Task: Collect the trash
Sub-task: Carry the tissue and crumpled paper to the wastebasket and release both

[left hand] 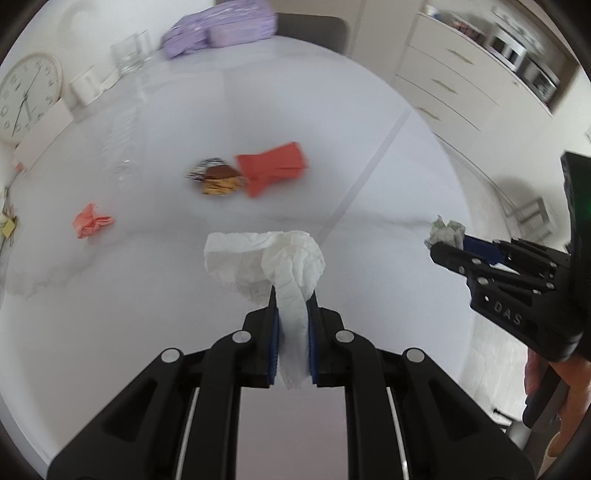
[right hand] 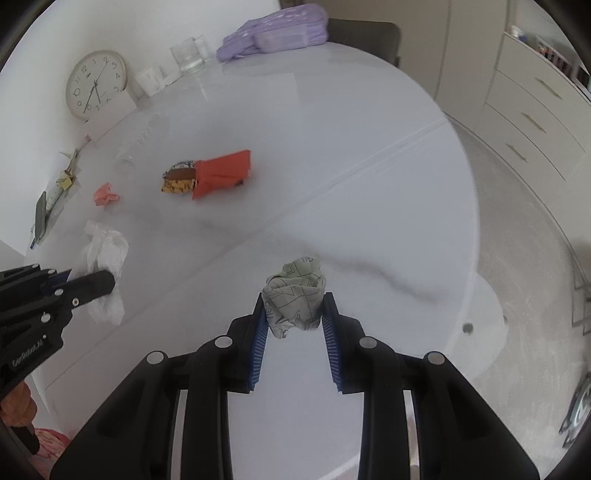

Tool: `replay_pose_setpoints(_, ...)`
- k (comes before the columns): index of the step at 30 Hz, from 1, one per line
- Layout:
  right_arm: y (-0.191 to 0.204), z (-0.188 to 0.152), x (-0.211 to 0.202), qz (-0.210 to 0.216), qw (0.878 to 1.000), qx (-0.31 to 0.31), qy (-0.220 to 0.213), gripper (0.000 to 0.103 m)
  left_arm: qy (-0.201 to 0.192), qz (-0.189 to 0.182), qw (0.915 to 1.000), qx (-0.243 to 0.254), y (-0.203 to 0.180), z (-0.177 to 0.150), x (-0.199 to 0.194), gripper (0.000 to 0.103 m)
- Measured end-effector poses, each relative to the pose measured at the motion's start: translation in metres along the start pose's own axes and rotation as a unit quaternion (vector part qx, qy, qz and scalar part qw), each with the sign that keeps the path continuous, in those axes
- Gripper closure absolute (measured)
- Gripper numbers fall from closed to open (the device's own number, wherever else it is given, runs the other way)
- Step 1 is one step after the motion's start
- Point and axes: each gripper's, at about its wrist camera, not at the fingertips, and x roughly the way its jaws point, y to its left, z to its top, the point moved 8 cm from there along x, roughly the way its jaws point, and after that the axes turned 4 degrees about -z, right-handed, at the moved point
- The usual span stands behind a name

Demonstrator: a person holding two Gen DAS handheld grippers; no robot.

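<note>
Tissue (left hand: pixel 269 258) is in my left gripper (left hand: pixel 292 295), low centre of the left wrist frame, white and soft and heavily creased, pinched between the blue ribbed pads (left hand: pixel 274 343) by only a narrow tail. Most of it billows out ahead of the fingertips, so my worry is a slip: thin paper, a small bite, and any quick swing could pull that tail free or tear it.

Over on the right, I've got the right gripper (right hand: pixel 295 299) closed on a crumpled paper ball (right hand: pixel 295 295), pale greenish with printed line drawings, sitting centre of the right wrist frame. It's held right at the fingertips, with the fingers angled around it, so it could pop out forward if I ease the squeeze.

Both pieces appear lifted over the white glossy table (right hand: pixel 332 147), and I see no bin in either view, so I judge the carry is what's ahead; dropping either one onto that slick top means a fresh pick.

More to collect further out: a red-orange wrapper (right hand: pixel 223 171), flat and folded, touching an opened snack pack (right hand: pixel 179 181) with foil edges, middle of the frame. Left of those, a small pink crumpled scrap (right hand: pixel 105 194).

Upper left, near the wall, a round clock (right hand: pixel 95 84) leans, with a white mug (right hand: pixel 149 79) and a clear glass (right hand: pixel 188 55) nearby, and a lilac padded pouch (right hand: pixel 277 31) at the top. I'd keep both arms away from that glass.
</note>
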Motion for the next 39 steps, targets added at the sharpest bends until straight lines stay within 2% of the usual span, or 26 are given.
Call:
replay_pose_setpoints(7, -0.046, -0.089, -0.051, -0.032, 0.997, 0.070, 0.005, 0.073, 0.005, -0.041, 0.9968, 0.069, -0.075, -0.035, -0.016, 0.091)
replay_pose_setpoints(14, -0.090, -0.171, -0.082, -0.057, 0.989, 0.136, 0.017, 0.072, 0.021, -0.079, 0.9866, 0.141, -0.158, -0.072, -0.020, 0.091)
replay_pose_setpoints(19, -0.117, -0.212, -0.096, -0.067, 0.982, 0.173, 0.019, 0.072, 0.046, -0.108, 0.9749, 0.189, -0.211, -0.099, -0.016, 0.091)
replay_pose_setpoints(23, -0.134, -0.233, -0.105, -0.072, 0.978, 0.194, 0.017, 0.071, 0.094, -0.135, 0.9631, 0.213, -0.247, -0.128, 0.002, 0.091)
replay_pose_setpoints(25, -0.139, -0.239, -0.108, -0.073, 0.977, 0.199, 0.017, 0.071, 0.113, -0.136, 0.9580, 0.226, -0.258, -0.138, 0.010, 0.087)
replay_pose_setpoints(26, -0.142, -0.242, -0.109, -0.074, 0.977, 0.201, 0.018, 0.071, 0.118, -0.137, 0.9564, 0.229, -0.262, -0.141, 0.012, 0.080)
replay_pose_setpoints(27, -0.144, -0.245, -0.110, -0.074, 0.976, 0.202, 0.018, 0.071, 0.123, -0.133, 0.9555, 0.233, -0.266, -0.143, 0.015, 0.059)
replay_pose_setpoints(28, -0.147, -0.246, -0.111, -0.073, 0.976, 0.204, 0.017, 0.071, 0.120, -0.125, 0.9563, 0.235, -0.268, -0.144, 0.015, 0.048)
replay_pose_setpoints(29, -0.148, -0.248, -0.112, -0.072, 0.976, 0.205, 0.017, 0.071, 0.113, -0.121, 0.9576, 0.236, -0.268, -0.144, 0.014, 0.032)
replay_pose_setpoints(31, -0.150, -0.248, -0.112, -0.071, 0.976, 0.206, 0.015, 0.071, 0.090, -0.118, 0.9612, 0.232, -0.269, -0.140, 0.008, 0.026)
replay_pose_setpoints(33, -0.149, -0.247, -0.111, -0.068, 0.976, 0.205, 0.015, 0.071, 0.086, -0.121, 0.9625, 0.227, -0.269, -0.140, 0.003, 0.017)
replay_pose_setpoints(39, -0.142, -0.245, -0.106, -0.057, 0.979, 0.194, 0.019, 0.071, 0.070, -0.101, 0.9695, 0.212, -0.257, -0.131, -0.004, 0.013)
